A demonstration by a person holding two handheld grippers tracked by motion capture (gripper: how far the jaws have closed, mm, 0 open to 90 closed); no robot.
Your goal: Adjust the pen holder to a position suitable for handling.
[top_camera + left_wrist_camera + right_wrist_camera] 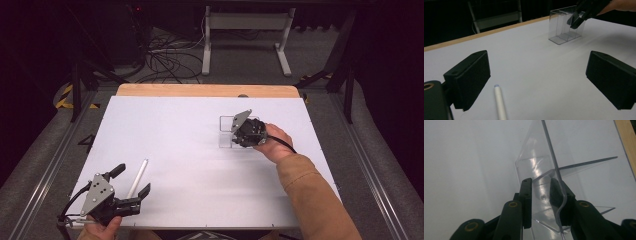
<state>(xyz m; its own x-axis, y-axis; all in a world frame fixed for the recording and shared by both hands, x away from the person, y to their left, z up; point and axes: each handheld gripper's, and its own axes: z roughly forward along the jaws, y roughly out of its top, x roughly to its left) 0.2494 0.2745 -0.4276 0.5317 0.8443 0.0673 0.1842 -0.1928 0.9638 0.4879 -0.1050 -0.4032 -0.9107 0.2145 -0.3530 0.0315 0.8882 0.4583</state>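
Note:
A clear plastic box (226, 124) with inner dividers stands on the white table top (190, 150), right of the middle. My right gripper (237, 135) reaches into it from the right. In the right gripper view its jaws (541, 192) straddle a narrow section of the clear box (536, 167), with the pads lying against its walls. A white pen-like stick (137, 177) lies near the front left. My left gripper (132, 180) stands open around it, jaws wide apart and clear of the stick (500, 105). The left gripper view shows the box (561, 30) and the right gripper (579, 17) farther off.
The white top ends in a wooden strip (205, 90) at the far edge. Beyond it are a white table frame (245, 35) and cables (165, 60) on the floor. A tan sleeve (315, 195) crosses the front right of the table.

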